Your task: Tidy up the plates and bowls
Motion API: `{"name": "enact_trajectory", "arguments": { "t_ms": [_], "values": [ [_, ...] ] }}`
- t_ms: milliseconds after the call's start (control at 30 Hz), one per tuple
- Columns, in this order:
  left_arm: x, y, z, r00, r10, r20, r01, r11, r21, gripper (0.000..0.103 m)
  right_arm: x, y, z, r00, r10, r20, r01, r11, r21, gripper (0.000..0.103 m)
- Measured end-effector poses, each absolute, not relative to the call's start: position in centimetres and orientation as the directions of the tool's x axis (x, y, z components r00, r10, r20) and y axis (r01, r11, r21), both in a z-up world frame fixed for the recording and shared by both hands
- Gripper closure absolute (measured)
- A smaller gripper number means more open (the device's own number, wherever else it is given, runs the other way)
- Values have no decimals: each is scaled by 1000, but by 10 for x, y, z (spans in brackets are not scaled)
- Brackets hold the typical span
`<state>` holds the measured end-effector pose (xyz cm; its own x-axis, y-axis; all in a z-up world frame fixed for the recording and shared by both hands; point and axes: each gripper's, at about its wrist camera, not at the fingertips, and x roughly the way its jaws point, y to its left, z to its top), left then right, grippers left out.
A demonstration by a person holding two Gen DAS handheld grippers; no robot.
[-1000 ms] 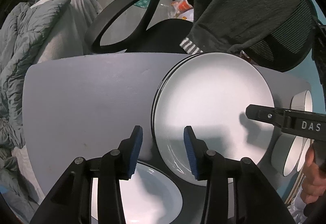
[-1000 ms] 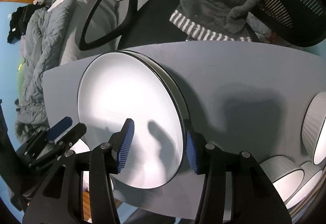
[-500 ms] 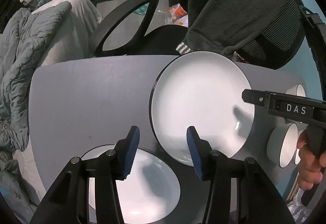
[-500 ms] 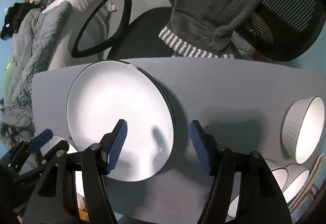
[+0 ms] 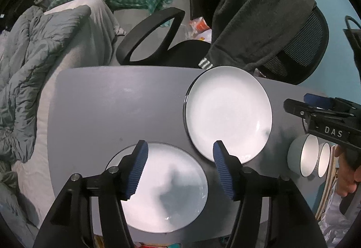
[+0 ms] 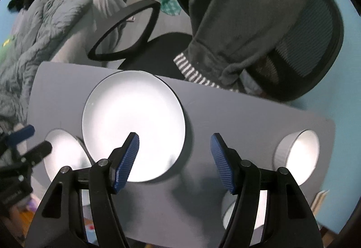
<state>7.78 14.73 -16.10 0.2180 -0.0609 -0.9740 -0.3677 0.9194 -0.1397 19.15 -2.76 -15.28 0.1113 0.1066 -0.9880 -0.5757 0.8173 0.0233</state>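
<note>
Both grippers are empty right now. My left gripper has its jaws apart w/ nothing between them, and they've just been opening wider. The right gripper is the same: jaws spread, just been opening, only bare table under the gap.

The big plate lies flat at the far edge of the table, and a dark rim line on its left edge suggests a second plate under it, though I can't be sure from this angle. That would fit the job: like w/ like, plates piled at the back. A second plate sits alone near the front edge, right under my left jaws, just beside the big one, prob. next to go on the stack.

Bowls are grouped on the right side of the table, well apart from the plates; one lies tipped w/ its mouth toward the cam, and more show near the table's edge.

Pose: both grippers point almost straight down over the table, left above the near plate, right above the gap btw big plate and bowls. A hand grips the right tool's handle.
</note>
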Motion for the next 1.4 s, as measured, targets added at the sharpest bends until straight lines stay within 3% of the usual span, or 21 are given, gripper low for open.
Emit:
{"name": "enact_trajectory", "arguments": {
  "t_ms": [267,367,633,1400],
  "values": [
    [48,150,-142,237,-26,-971,-360,926,-113,38,164,-22,-122,151,135,-979,-645,764,6,36],
    [38,149,-137,241,-5,-970,-342,935,-90,29,155,-21,-114,155,140,-978,-665,747,1,36],
    [11,152,-137,233,2,-973,-307,949,-71,28,132,-15,-108,149,137,-979,-710,704,-10,36],
    [-40,209,-210,175,23,-984,-346,937,-39,28,70,1,-189,-67,168,-984,-669,724,169,35]
  ]
}}
